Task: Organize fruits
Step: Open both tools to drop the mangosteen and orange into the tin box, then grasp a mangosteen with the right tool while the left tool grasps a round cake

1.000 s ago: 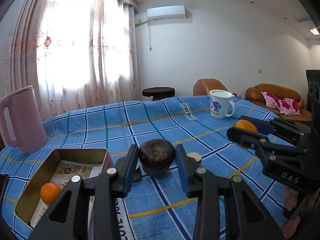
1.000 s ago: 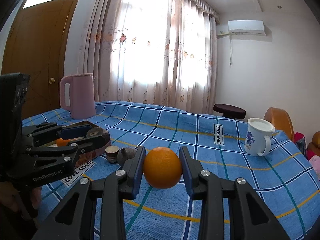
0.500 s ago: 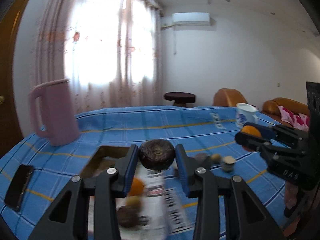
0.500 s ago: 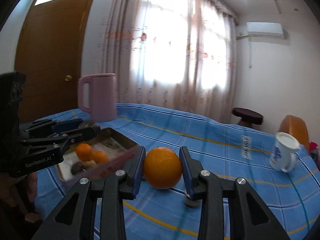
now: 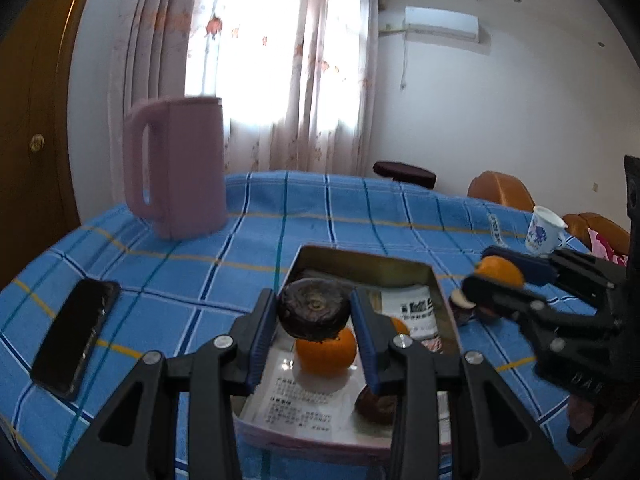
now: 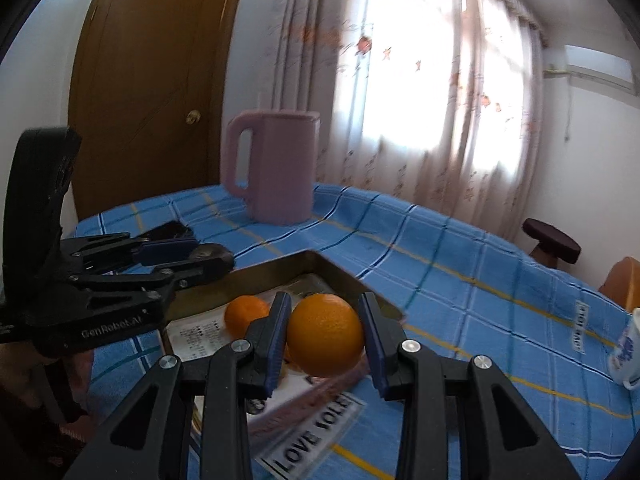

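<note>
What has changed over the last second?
Both grippers swung left to the tin: the left gripper now holds its dark fruit over it, the right gripper its orange at the tin's edge. Nothing was let go. Kettle, phone and mug have not moved.

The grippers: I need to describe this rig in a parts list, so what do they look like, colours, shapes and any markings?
Both are black, angular linkage frames with silver screw heads. The left gripper and right gripper carry blue pads on their fingers. White lettering on the left one's side reads "GenRobot.AI"; the right one's side shows "DAS". No cables or sleeves show.
</note>
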A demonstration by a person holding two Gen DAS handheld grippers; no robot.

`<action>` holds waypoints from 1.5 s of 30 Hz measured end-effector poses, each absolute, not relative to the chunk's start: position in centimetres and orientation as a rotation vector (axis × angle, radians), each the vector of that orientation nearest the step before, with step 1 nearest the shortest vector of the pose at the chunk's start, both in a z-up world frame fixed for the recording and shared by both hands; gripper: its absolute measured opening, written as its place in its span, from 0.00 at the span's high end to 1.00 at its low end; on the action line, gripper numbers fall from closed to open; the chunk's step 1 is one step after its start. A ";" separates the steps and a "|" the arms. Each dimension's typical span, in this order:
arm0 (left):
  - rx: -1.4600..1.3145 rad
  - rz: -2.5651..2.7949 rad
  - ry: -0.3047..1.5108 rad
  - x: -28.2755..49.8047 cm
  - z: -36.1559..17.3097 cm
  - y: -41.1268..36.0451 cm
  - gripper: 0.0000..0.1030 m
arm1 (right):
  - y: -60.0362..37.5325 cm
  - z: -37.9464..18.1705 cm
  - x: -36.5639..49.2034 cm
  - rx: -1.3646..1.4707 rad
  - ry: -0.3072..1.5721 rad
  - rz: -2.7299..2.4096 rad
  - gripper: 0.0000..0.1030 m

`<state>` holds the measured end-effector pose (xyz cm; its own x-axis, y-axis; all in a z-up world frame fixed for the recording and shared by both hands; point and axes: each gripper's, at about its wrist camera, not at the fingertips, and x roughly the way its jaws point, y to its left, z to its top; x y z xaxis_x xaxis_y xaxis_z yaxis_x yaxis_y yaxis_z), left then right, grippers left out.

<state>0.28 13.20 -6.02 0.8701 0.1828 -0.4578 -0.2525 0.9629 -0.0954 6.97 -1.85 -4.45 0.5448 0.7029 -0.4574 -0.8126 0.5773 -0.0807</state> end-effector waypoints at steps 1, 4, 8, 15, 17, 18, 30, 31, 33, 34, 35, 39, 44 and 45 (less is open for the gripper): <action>-0.157 0.230 0.471 0.2 -6.3 13.4 0.61 | -1.3 -4.9 7.1 -0.305 0.418 0.920 0.64; -0.162 0.228 0.495 0.4 -6.8 13.7 0.61 | -0.3 -6.0 7.2 -0.320 0.459 0.938 0.64; -0.171 0.223 0.527 0.7 -7.5 13.9 0.61 | 0.8 -7.1 7.7 -0.338 0.522 0.953 0.64; -0.172 0.242 0.503 0.3 -7.1 13.4 0.27 | -0.2 -7.1 7.3 -0.336 0.536 0.947 0.42; -0.168 0.232 0.482 0.3 -6.4 12.9 0.25 | -1.8 -6.5 7.3 -0.332 0.519 0.923 0.42; -0.164 0.229 0.476 0.3 -6.2 12.6 0.25 | -3.1 -6.1 7.3 -0.328 0.504 0.895 0.42; -0.057 0.103 0.460 3.4 -4.5 4.8 0.16 | -14.6 -5.3 13.5 -0.194 0.557 0.639 0.42; -0.049 0.104 0.462 3.7 -4.5 4.5 0.15 | -13.9 -5.5 13.6 -0.218 0.565 0.651 0.42; -0.040 0.115 0.468 4.2 -4.4 4.4 0.15 | -12.5 -6.1 13.8 -0.262 0.589 0.705 0.42; -0.044 0.118 0.468 4.3 -4.3 4.6 0.15 | -11.7 -6.4 13.9 -0.284 0.611 0.726 0.42; -0.049 0.125 0.465 4.3 -4.2 4.9 0.15 | -11.1 -6.7 14.0 -0.307 0.627 0.739 0.42; -0.067 0.150 0.453 4.3 -3.7 6.1 0.11 | -8.4 -8.2 14.7 -0.417 0.674 0.703 0.42; -0.072 0.134 0.450 4.2 -3.7 6.2 0.11 | -7.9 -9.2 16.5 -0.402 0.726 0.687 0.43; -0.069 0.128 0.452 4.3 -3.7 6.1 0.11 | -8.0 -9.3 16.5 -0.407 0.734 0.673 0.45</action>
